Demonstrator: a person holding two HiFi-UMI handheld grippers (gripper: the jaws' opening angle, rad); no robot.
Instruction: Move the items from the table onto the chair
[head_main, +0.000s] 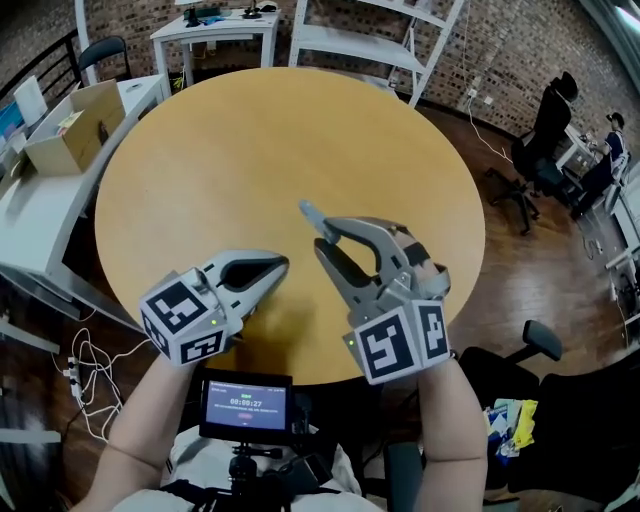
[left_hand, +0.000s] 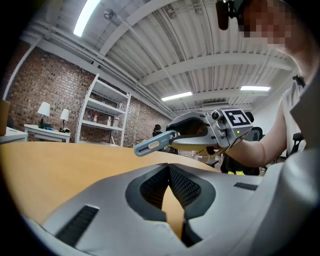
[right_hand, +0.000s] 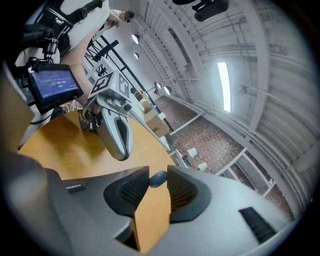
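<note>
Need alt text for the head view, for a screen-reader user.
Seen from above, a person's right gripper grips a slim blue-grey tool over a round wooden table, while the left gripper, jaws together and empty, hovers beside it. A small monitor sits below at the person's chest; desks, shelves and office chairs ring the table.

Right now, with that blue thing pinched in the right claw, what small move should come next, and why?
Probably swing the right claw rightward toward the chair, where colourful packets already seem to lie: it grips the blue tool clear of the table.
</note>
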